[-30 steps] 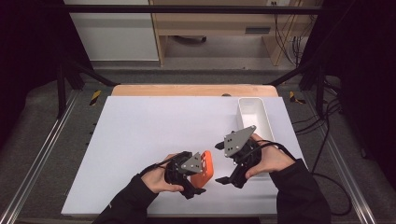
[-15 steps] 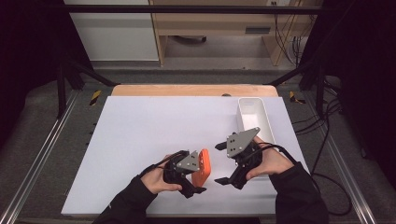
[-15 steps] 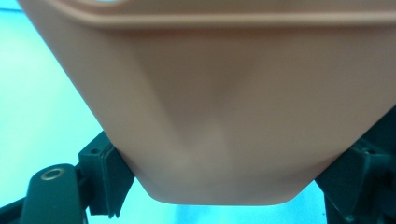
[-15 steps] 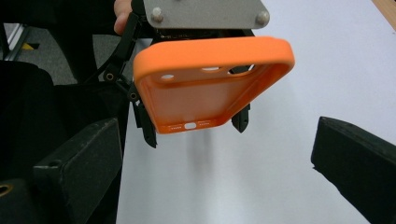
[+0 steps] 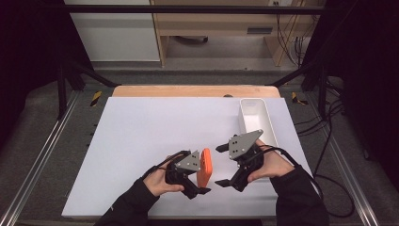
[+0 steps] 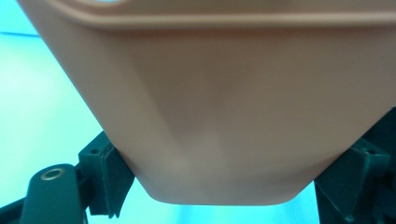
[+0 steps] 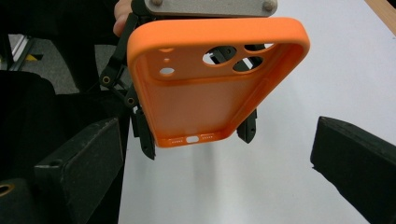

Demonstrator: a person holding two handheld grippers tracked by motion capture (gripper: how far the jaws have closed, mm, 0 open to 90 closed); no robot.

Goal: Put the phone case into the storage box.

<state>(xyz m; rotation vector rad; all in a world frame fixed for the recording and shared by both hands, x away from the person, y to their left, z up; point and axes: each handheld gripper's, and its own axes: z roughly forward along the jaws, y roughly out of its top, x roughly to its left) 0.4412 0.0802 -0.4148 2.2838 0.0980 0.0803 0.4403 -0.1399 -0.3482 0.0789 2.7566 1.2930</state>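
Left gripper (image 5: 200,183) is clamped on the orange phone case (image 5: 204,167), jaws pinching its long sides. In the left gripper view the case back (image 6: 224,107) sits right up against the lens with a pad on either edge. Case is held on edge above the white mat (image 5: 141,141), near the front, hollow side turned toward the right gripper (image 5: 225,165). Looks deliberate: presents the open face + rim to the other hand.

Right gripper: jaws wide apart, nothing between the pads. In the right gripper view its two black pads (image 7: 84,158) flank the case (image 7: 205,107) w/ clear gaps on both sides, not touching. Camera cutouts and the port slots on the bottom edge are facing it, so it's lined up straight on the inside of the case. The jaws have been closing slightly, but still no contact.

Prob a handover or a two-handed hold in prep, can't tell which. Left keeps the grip low on the case, so the top and the rim are free for a second pinch.

White bin (image 5: 256,120) sits at the right edge of the mat, beyond the right hand (image 5: 270,165), looks empty. Likely drop spot, just a guess.

Risk: the case is soft, a side pinch may bow it or let it slip.
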